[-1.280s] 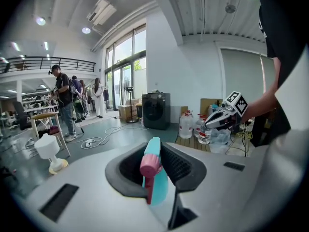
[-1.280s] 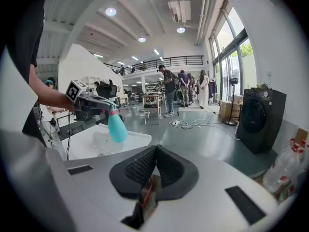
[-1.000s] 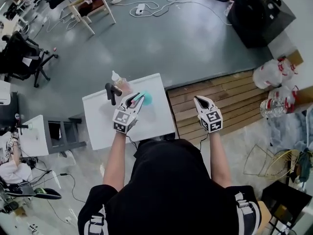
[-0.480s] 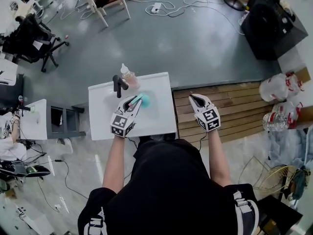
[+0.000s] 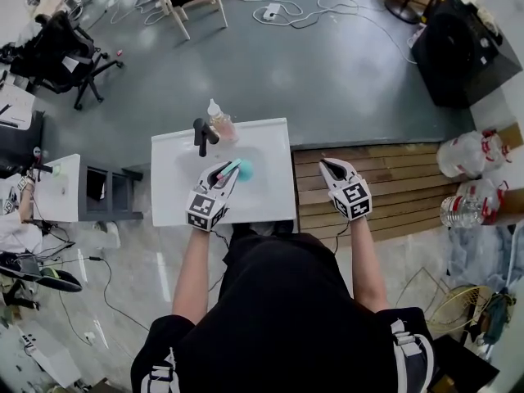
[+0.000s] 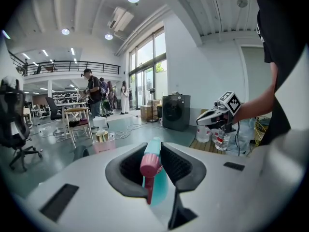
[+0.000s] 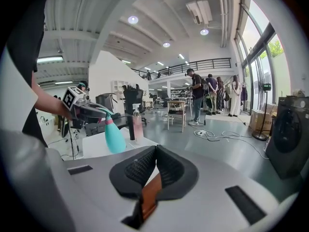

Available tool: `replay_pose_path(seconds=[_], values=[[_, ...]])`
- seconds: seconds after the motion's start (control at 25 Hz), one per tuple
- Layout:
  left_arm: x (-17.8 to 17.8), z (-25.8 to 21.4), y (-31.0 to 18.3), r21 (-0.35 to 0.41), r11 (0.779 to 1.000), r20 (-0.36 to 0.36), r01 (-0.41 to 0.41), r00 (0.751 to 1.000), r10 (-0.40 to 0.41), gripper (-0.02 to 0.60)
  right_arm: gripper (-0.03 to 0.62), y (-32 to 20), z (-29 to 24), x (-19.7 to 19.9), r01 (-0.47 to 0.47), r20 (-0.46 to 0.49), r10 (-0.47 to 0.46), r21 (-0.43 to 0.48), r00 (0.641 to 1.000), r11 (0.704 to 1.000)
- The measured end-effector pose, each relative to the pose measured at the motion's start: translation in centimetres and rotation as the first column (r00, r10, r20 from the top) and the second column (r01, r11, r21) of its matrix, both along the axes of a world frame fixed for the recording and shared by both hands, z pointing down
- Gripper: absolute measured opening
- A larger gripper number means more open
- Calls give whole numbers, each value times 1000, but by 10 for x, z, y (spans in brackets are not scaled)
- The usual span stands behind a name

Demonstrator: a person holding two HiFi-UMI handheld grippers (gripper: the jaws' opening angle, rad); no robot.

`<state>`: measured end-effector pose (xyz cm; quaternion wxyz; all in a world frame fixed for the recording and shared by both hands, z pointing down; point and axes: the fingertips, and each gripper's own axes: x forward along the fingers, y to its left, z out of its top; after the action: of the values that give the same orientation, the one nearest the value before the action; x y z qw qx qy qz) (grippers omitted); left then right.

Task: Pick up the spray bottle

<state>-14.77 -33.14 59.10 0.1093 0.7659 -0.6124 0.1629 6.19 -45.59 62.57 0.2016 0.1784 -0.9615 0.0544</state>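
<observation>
The teal spray bottle (image 5: 242,169) with a pink collar hangs over the white table (image 5: 270,199), its head clamped in my left gripper (image 5: 224,171). In the left gripper view the jaws press on the pink collar and teal head of the spray bottle (image 6: 153,170). From the right gripper view the same spray bottle (image 7: 114,137) hangs below the left gripper (image 7: 91,111). My right gripper (image 5: 326,164) hovers right of the table, over wooden planks; its jaws meet with nothing between them (image 7: 155,153).
A black faucet (image 5: 201,133) and a clear pump bottle (image 5: 218,118) stand at the table's far edge. Wooden planks (image 5: 385,178) lie right of the table, with large water bottles (image 5: 468,154) beyond. Office chairs, a wooden chair and cables lie on the floor beyond.
My left gripper has drawn the spray bottle a little back from the faucet, toward me. The right gripper has shifted slightly toward the table. My head view has shifted too.
</observation>
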Motion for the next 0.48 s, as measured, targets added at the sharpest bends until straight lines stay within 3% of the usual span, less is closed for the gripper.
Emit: replay_pose_path(seconds=[0.48], values=[[-10, 0, 0, -2, 1000, 3, 0, 1000, 0, 98, 16, -1, 2, -9, 3, 8, -3, -12, 1000, 1000]])
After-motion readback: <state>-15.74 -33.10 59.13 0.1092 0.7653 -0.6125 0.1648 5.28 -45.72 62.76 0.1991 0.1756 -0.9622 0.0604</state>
